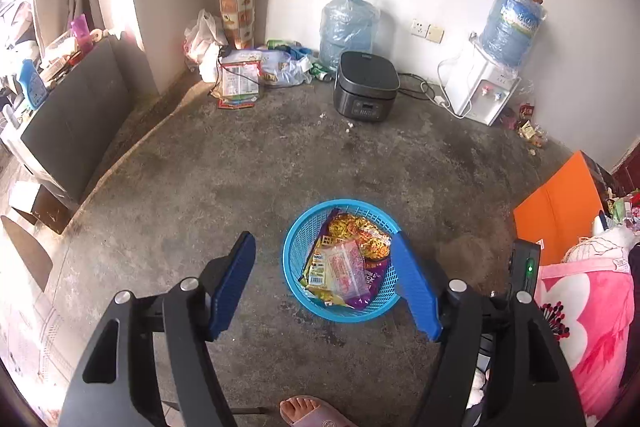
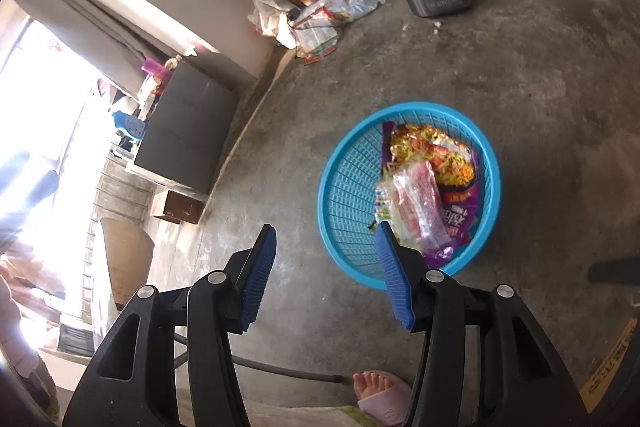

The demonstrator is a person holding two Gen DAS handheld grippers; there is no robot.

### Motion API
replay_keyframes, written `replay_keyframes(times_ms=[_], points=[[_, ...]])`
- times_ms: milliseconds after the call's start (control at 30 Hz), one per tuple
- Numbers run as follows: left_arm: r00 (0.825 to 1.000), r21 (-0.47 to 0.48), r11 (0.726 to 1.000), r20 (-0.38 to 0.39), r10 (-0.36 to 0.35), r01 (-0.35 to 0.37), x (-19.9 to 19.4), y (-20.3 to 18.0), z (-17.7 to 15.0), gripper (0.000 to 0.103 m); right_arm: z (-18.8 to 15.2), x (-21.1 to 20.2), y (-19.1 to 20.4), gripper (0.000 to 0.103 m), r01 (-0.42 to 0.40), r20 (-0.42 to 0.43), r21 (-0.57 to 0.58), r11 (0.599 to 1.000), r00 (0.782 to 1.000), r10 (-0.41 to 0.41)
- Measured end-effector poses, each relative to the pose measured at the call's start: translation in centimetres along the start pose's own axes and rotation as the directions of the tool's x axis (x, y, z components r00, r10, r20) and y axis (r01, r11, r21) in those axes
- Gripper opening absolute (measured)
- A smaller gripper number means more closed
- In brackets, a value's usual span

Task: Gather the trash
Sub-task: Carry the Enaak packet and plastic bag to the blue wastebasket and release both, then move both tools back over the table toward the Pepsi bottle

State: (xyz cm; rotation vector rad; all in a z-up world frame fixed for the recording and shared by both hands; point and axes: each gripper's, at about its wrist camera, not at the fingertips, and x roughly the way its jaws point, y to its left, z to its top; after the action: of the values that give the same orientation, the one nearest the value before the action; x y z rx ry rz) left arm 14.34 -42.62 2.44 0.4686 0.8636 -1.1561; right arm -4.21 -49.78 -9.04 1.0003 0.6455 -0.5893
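Left wrist: left gripper (image 1: 324, 267) tilts down over basket (image 1: 296, 247), jaws apart

A blue plastic lattice basket (image 1: 298, 247) holds glossy, crinkled foil and clear-film wrappers (image 1: 348, 267) on a rough, stained, matt concrete floor (image 1: 240, 167), beside black-plastic claws with ribbed blue pads (image 1: 232, 287).

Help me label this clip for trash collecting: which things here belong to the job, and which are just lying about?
Job: blue basket holding snack wrappers; left gripper and right gripper, both open and empty.

Lying about: rice cooker, water dispenser, water jug, orange board.
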Motion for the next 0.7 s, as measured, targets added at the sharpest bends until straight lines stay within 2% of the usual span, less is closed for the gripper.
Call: replay_keyframes(times_ms=[133, 267, 400, 533, 633, 700], points=[[0.991, -0.026, 1.000, 0.135, 0.018, -0.014, -7.9, 1.7, -1.8, 0.081, -0.1, -3.6, 5.0, 0.065, -0.011, 0.098, -0.169, 0.985, 0.995, 0.028], [0.963, -0.095, 0.994, 0.259, 0.077, -0.054, -15.3, 3.8, -4.9, 0.094, -0.8, -6.5, 9.3, 0.082, -0.007, 0.181, -0.311, 0.950, 0.981, 0.067], [0.918, -0.159, 0.980, 0.359, 0.168, -0.117, -21.6, 5.6, -9.0, 0.097, -2.4, -8.5, 13.0, 0.095, 0.032, 0.251, -0.443, 0.896, 0.964, 0.090], [0.865, -0.282, 0.946, 0.422, 0.270, -0.158, -26.6, 8.5, -13.6, 0.097, -4.2, -9.0, 16.1, 0.095, 0.088, 0.273, -0.557, 0.826, 0.959, 0.081], [0.822, -0.384, 0.909, 0.457, 0.340, -0.163, -30.3, 10.8, -16.9, 0.097, -5.1, -9.5, 17.6, 0.095, 0.072, 0.254, -0.603, 0.794, 0.961, 0.106], [0.796, -0.434, 0.882, 0.461, 0.392, -0.183, -32.7, 12.2, -18.9, 0.097, -5.2, -9.6, 18.7, 0.095, 0.028, 0.220, -0.627, 0.778, 0.965, 0.143]])
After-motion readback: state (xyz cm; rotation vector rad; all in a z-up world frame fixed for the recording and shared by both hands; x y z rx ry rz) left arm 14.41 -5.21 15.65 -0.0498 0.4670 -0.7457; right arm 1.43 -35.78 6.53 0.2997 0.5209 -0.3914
